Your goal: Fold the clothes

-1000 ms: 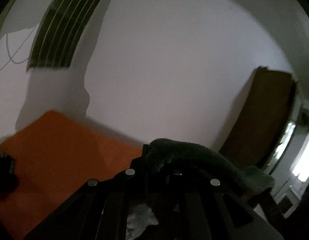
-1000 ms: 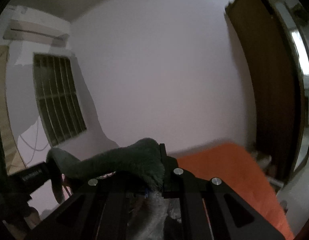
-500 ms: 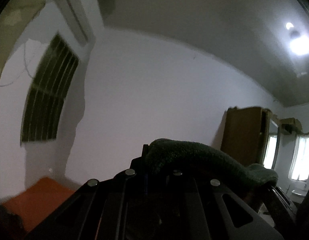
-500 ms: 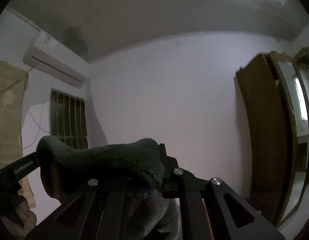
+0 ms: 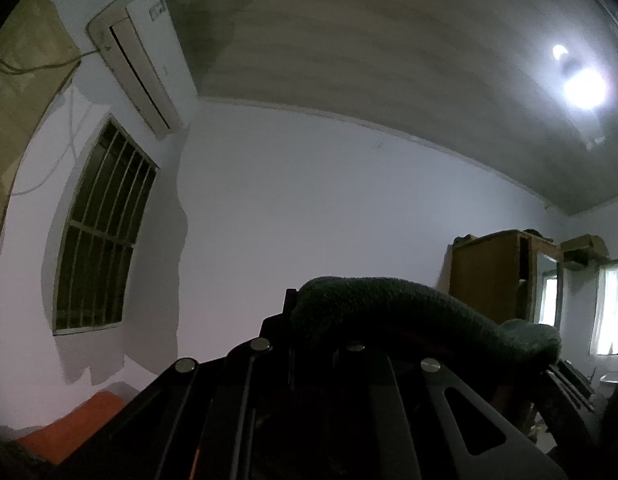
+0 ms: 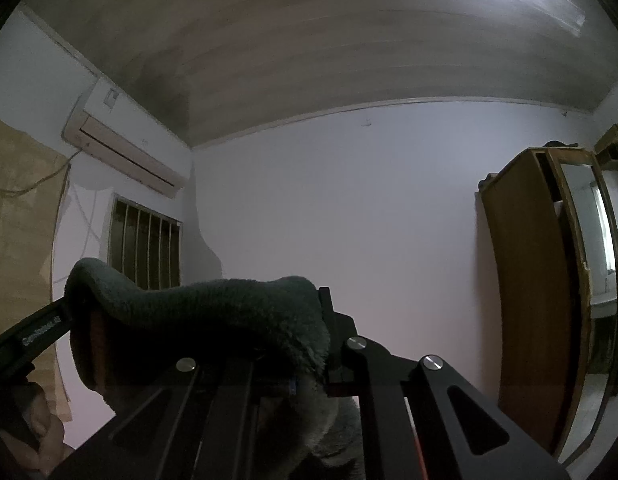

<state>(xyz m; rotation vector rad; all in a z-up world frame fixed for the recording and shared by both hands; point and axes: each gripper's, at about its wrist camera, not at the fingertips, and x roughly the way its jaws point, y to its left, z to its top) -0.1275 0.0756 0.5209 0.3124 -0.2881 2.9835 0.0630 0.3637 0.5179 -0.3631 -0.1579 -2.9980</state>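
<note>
A dark green fleece garment [image 5: 409, 308] is stretched between both grippers, lifted high in the air. My left gripper [image 5: 309, 314] is shut on one end of its top edge. In the left wrist view the cloth runs right to the other gripper's finger [image 5: 565, 376]. In the right wrist view my right gripper [image 6: 307, 320] is shut on the same garment [image 6: 229, 308], which arcs left to the left gripper [image 6: 37, 328]. The rest of the cloth hangs down below the jaws and is mostly hidden.
Both cameras face a white wall and ceiling. An air conditioner [image 5: 141, 52] and a barred window [image 5: 101, 240] are on the left, a brown wardrobe [image 6: 541, 280] on the right. A strip of orange bed surface [image 5: 77, 428] shows low left. A hand [image 6: 41, 420] holds the left gripper.
Both grippers have risen and tilted upward with the garment still held. The orange surface has dropped almost out of view, and the ceiling and lamp have come into view.
</note>
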